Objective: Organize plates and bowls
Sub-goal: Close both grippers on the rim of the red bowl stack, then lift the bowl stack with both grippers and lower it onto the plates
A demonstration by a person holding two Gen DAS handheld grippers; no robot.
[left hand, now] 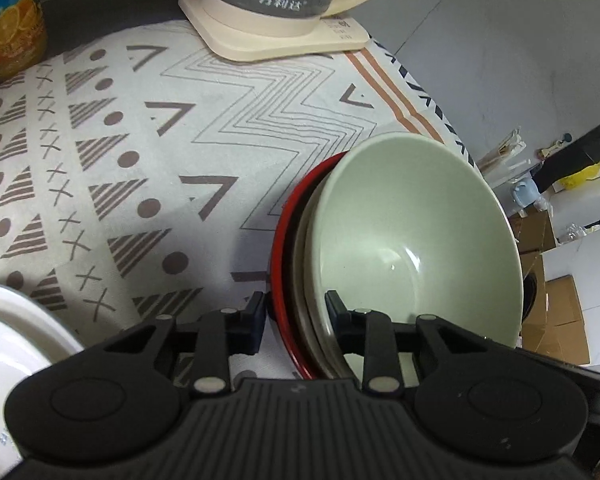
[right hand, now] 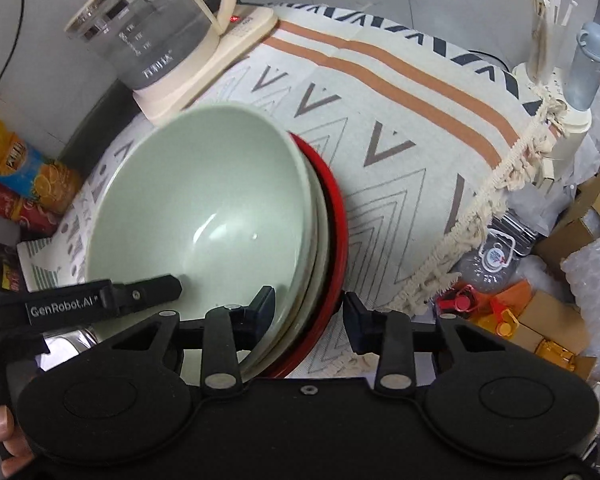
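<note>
Stack of a green bowl (left hand: 412,240) nested in a beige dish (left hand: 306,240) and a red plate (left hand: 280,248), at 4 o'clock on the patterned worktop (left hand: 140,140), near its edge. Likely ceramic: stiff, glossy, slippery, breakable, heavy taken together. Best gripped at opposite rims, both hands sharing the load. Left gripper (left hand: 294,312) straddling the rims at the stack's 9 o'clock side, fingers (left hand: 256,312) narrowed but not visibly pressing. Right gripper (right hand: 308,308) likewise at 3 o'clock, fingers (right hand: 266,304) partly closed, a gap showing beside the red rim; no firm hold yet.
</note>
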